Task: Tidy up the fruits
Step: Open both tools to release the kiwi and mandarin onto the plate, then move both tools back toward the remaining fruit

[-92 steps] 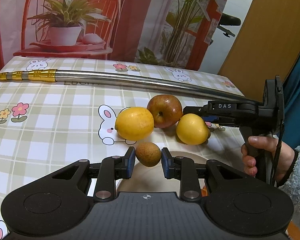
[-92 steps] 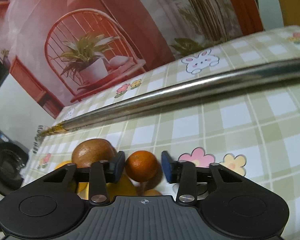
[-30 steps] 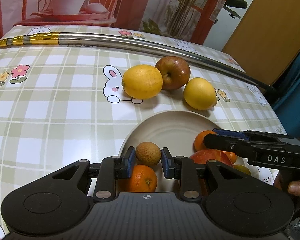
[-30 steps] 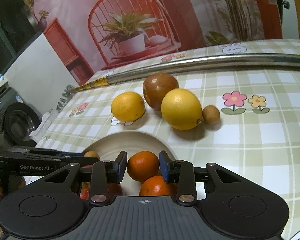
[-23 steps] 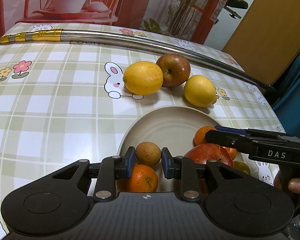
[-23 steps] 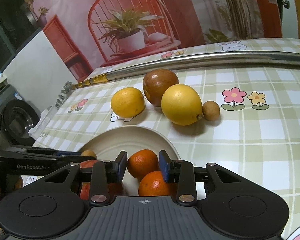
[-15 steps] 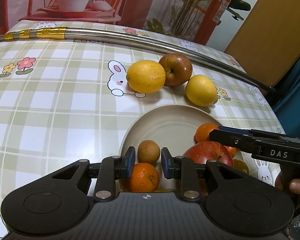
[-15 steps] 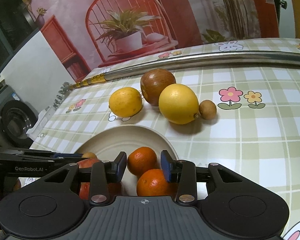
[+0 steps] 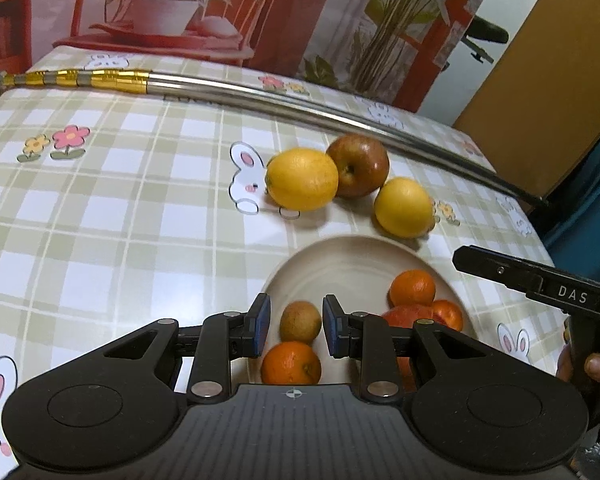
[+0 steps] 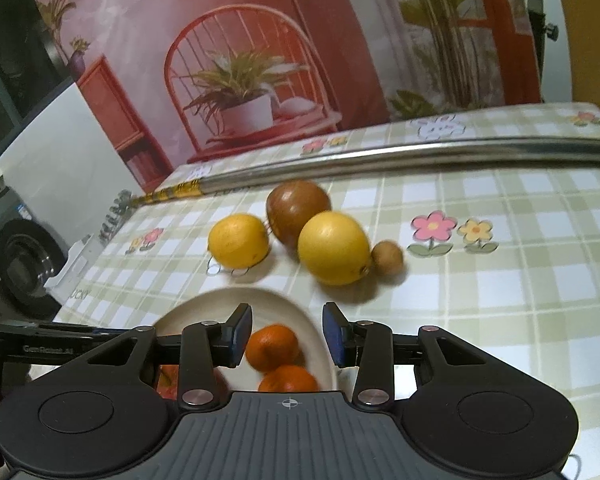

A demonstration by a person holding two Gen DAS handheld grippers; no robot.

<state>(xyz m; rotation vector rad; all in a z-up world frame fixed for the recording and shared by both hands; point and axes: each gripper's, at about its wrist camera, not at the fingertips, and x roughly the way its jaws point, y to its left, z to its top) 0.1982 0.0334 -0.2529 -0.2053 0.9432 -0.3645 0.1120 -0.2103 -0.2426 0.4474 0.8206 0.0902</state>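
Both grippers have released since the earlier frames: each then pinched a fruit between its pads, and each now stands apart from it.

Left wrist view. Left gripper (image 9: 293, 324) has its jaws spread moderately, gripping nothing. Small brown round fruit (image 9: 300, 322) lies between the pads with a gap on either side, resting in the beige round ceramic plate (image 9: 340, 254). An orange mandarin (image 9: 291, 362) sits just beside it, nearer the camera. At the plate's right: a second mandarin (image 9: 413, 288), a third (image 9: 446, 314) and part of a red apple (image 9: 406, 314), all touching. Beyond the plate, on the green-checked bunny tablecloth (image 9: 100, 216): large yellow lemon (image 9: 302, 179), dark red-brown apple (image 9: 358, 165), smaller yellow lemon (image 9: 404, 207). A steel pole with gold bands (image 9: 236, 92) lies across the far side.

Right wrist view (motion-blurred). Right gripper (image 10: 287, 334) has jaws wide, empty. Released mandarin (image 10: 272, 347) lies in the plate between the pads, nearer the left pad. A second small brown fruit (image 10: 387, 258) remains on the cloth, touching the near lemon's right side.

Judgement: four fruits remain outside the plate. That stray brown fruit lies ahead and to the right of the right gripper, which looks the nearer; being round, it has no preferred grasp axis. Contact with the lemon leaves little room for the left pad.
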